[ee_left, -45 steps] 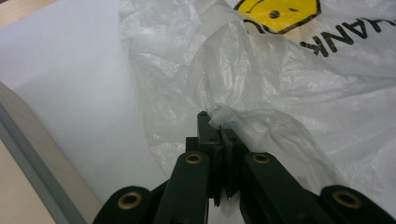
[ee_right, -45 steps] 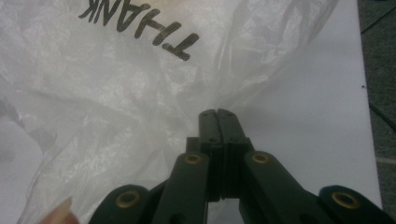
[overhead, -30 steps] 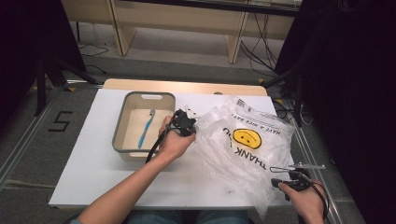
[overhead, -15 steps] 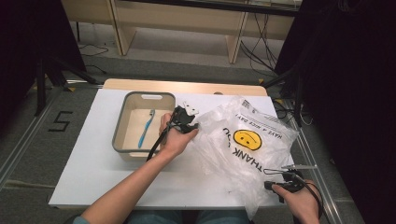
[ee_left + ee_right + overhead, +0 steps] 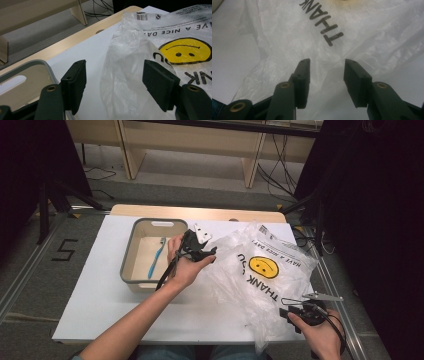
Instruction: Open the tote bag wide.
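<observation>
A clear plastic bag with a yellow smiley face and black lettering lies crumpled on the right half of the white table. My left gripper is at the bag's left edge. Its jaws have just been opening, and my left gripper stands open around a raised fold of the bag without pressing it. My right gripper is at the bag's near right corner. My right gripper has also just been opening, and the bag lies loose under and between its jaws.
A grey bin stands left of the bag with a blue toothbrush inside; its rim is close beside my left jaw. A wooden strip runs along the table's far edge. Cables lie on the floor beyond.
The left hand has lifted slightly at the bag's left edge. The right hand has stayed at the bag's near corner.
</observation>
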`<state>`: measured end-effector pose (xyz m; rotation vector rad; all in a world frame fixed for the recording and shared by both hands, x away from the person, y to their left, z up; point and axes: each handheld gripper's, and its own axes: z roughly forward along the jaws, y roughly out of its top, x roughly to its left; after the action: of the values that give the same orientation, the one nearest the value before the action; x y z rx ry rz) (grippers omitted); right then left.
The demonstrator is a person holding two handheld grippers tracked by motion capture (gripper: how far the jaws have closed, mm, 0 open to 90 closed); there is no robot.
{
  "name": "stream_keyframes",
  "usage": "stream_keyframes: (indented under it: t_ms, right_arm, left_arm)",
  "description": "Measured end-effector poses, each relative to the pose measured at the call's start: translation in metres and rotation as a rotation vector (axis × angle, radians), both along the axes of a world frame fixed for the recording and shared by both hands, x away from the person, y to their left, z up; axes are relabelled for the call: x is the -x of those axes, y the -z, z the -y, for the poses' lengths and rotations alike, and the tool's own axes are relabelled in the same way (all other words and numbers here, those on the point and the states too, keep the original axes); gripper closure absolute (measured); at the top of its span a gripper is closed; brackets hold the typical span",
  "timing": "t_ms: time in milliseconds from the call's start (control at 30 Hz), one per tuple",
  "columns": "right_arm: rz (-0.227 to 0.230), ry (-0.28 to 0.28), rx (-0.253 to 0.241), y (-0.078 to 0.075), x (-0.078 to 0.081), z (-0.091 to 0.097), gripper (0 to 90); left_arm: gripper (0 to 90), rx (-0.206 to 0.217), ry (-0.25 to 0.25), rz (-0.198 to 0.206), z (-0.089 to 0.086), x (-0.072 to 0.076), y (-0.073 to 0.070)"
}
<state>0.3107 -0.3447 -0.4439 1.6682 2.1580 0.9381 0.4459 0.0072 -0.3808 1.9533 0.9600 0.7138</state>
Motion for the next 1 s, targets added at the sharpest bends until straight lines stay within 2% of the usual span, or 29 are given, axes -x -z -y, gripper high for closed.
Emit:
stream_keyframes:
  t_ms: [100, 300, 433, 667, 833, 1000]
  right_arm:
    - [0.03, 0.0, 0.014, -0.002, 0.0, -0.002, 56.2]
    - [0.138, -0.039, 0.047, -0.009, -0.002, -0.006, 50.4]
    - [0.175, -0.061, 0.051, -0.009, -0.004, -0.01, 48.5]
    - [0.19, -0.104, 0.056, -0.009, -0.01, -0.017, 47.3]
    - [0.195, -0.106, 0.056, -0.007, -0.013, -0.017, 46.9]
    - [0.199, -0.114, 0.058, -0.008, -0.015, -0.018, 46.3]
  left_arm:
    - [35.5, -0.002, 0.016, -0.001, -0.001, 0.003, -0.002]
    - [35.3, -0.013, 0.052, -0.012, -0.003, 0.015, -0.003]
    - [35.0, -0.023, 0.072, -0.023, -0.002, 0.02, -0.002]
    - [34.8, -0.03, 0.119, -0.035, 0.001, 0.034, 0.004]
    - [34.8, -0.037, 0.154, -0.052, 0.001, 0.043, 0.01]
    - [34.8, -0.037, 0.165, -0.055, 0.001, 0.049, 0.014]
